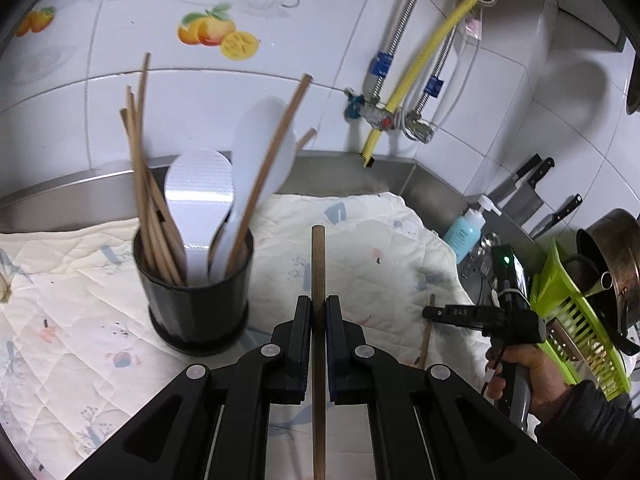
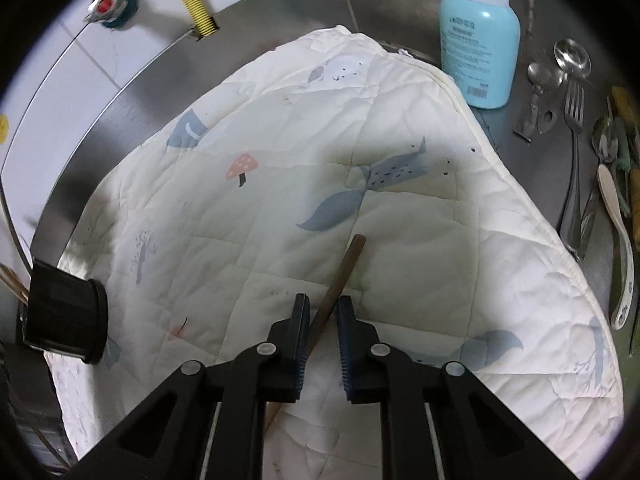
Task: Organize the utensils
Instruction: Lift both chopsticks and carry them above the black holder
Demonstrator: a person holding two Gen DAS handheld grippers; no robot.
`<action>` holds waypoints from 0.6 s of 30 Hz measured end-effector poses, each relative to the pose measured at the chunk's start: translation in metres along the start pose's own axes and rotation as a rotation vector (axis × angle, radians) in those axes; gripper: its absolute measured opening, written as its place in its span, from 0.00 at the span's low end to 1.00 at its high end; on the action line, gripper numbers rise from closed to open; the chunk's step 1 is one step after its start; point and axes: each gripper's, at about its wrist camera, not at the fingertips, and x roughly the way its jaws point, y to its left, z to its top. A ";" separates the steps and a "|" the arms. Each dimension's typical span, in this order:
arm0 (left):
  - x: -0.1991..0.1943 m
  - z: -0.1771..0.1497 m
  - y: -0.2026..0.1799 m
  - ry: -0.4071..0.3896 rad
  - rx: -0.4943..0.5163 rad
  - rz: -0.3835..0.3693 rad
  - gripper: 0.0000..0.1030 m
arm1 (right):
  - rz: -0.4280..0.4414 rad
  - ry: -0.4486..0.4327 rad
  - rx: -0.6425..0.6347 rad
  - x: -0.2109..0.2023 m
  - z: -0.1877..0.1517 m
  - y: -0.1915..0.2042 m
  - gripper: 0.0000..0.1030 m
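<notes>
My left gripper [image 1: 319,308] is shut on a brown wooden chopstick [image 1: 318,264] and holds it pointing forward, just right of a black utensil holder [image 1: 198,300]. The holder stands on the quilted cloth [image 1: 360,248] with several chopsticks and two white rice paddles in it. My right gripper [image 2: 323,308] is open, its fingers either side of another wooden chopstick [image 2: 344,272] that lies on the cloth [image 2: 400,160]. The right gripper also shows in the left wrist view [image 1: 430,312], over that chopstick [image 1: 425,344]. The holder shows at the left edge of the right wrist view [image 2: 64,316].
A blue soap bottle [image 2: 478,48] stands past the cloth. Metal spoons and a fork [image 2: 574,152] and a white spoon [image 2: 620,256] lie on the steel counter at the right. A green dish rack [image 1: 576,320], a pot and knives are at the right. Pipes run along the tiled wall.
</notes>
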 end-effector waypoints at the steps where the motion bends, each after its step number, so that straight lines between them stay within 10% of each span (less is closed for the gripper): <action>1: -0.003 0.001 0.001 -0.008 -0.006 0.001 0.06 | 0.009 -0.010 -0.012 -0.003 -0.001 0.004 0.15; 18: -0.097 0.083 0.044 -0.334 -0.090 0.083 0.06 | 0.237 -0.291 -0.319 -0.122 -0.036 0.088 0.09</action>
